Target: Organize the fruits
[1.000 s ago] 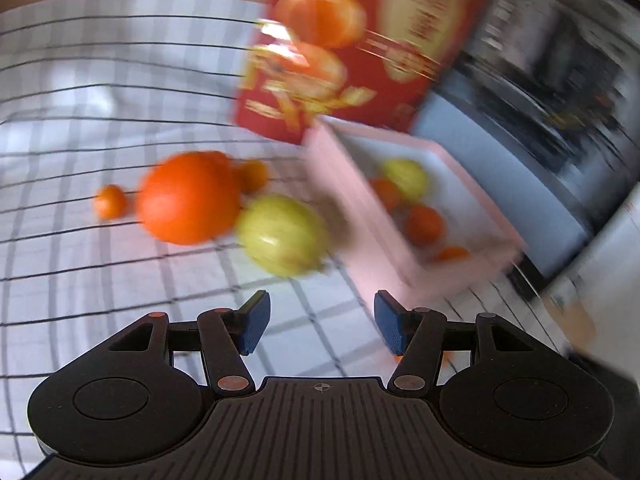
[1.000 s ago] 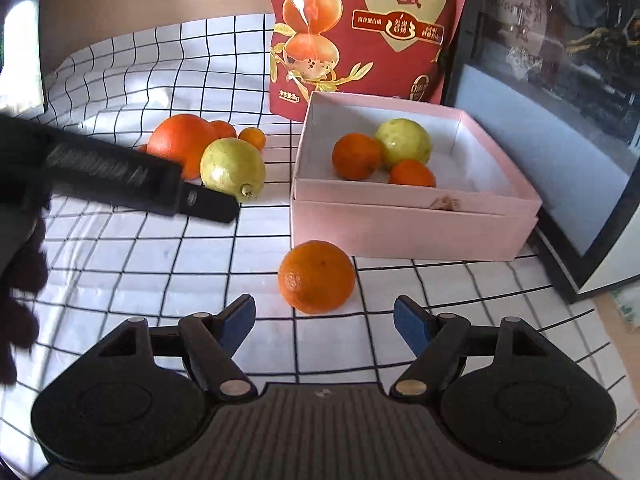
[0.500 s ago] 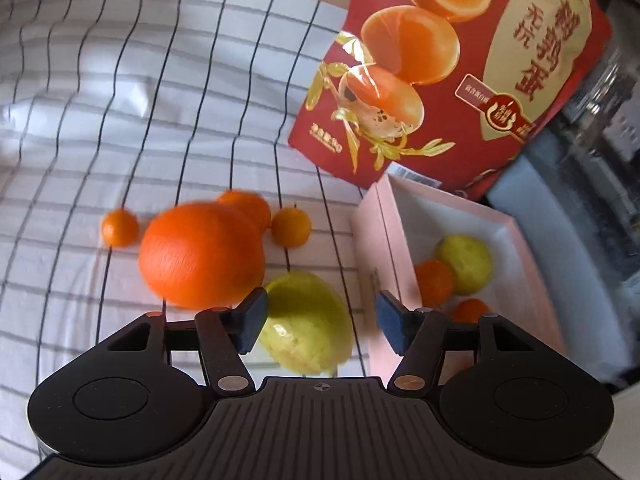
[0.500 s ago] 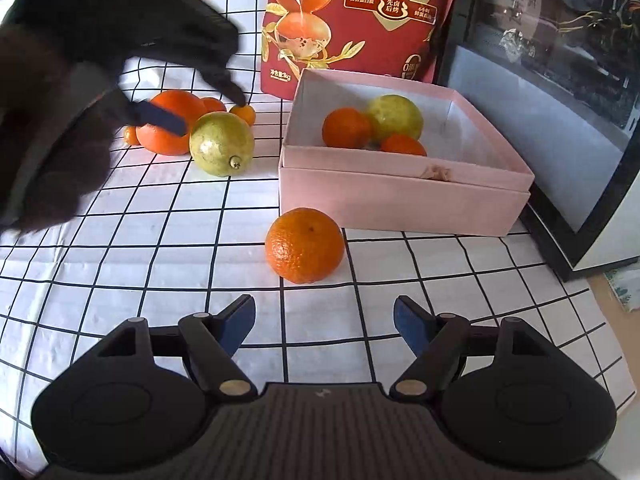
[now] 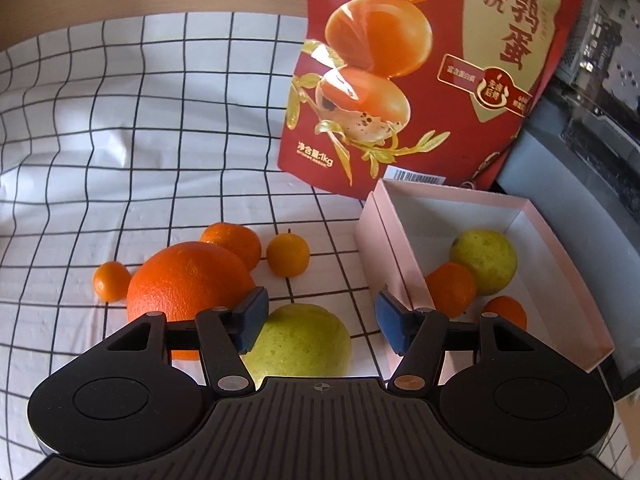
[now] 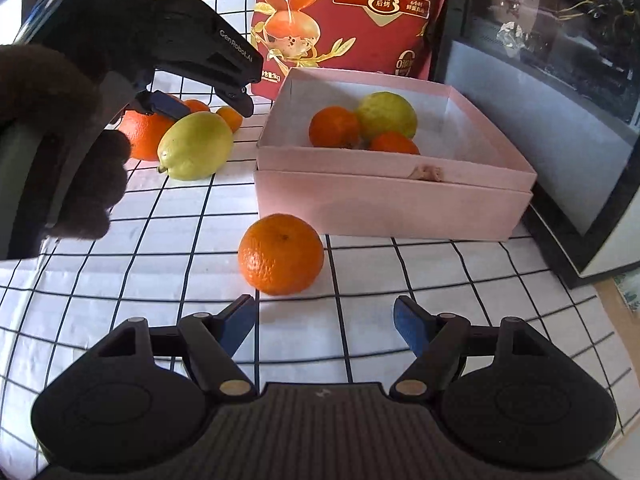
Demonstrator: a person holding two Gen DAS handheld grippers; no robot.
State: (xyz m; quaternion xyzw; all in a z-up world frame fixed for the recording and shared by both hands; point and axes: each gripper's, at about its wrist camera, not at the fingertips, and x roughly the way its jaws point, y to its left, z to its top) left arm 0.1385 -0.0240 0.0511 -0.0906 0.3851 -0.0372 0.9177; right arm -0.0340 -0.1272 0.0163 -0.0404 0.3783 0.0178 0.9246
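Note:
A yellow-green lemon [image 5: 304,340] lies on the checked cloth, and my left gripper [image 5: 322,322] hangs open just above it, jaws to either side without pressing. The right wrist view shows that left gripper [image 6: 204,109] over the lemon [image 6: 196,146]. A big orange [image 5: 188,280] and three small oranges [image 5: 288,254] lie beside the lemon. The pink box [image 5: 394,240] holds another lemon [image 5: 484,264] and two oranges [image 5: 450,288]. My right gripper [image 6: 325,326] stands open, short of a lone mandarin [image 6: 280,254] in front of the pink box [image 6: 392,204].
A tall red snack bag [image 5: 420,60] stands behind the box. A dark framed panel [image 6: 560,100] runs along the right side of the table. A gloved hand [image 6: 60,140] holds the left gripper at the left of the right wrist view.
My left gripper has swung away from the box side and come in over the lemon, which now sits between its jaws. The right gripper has barely moved.

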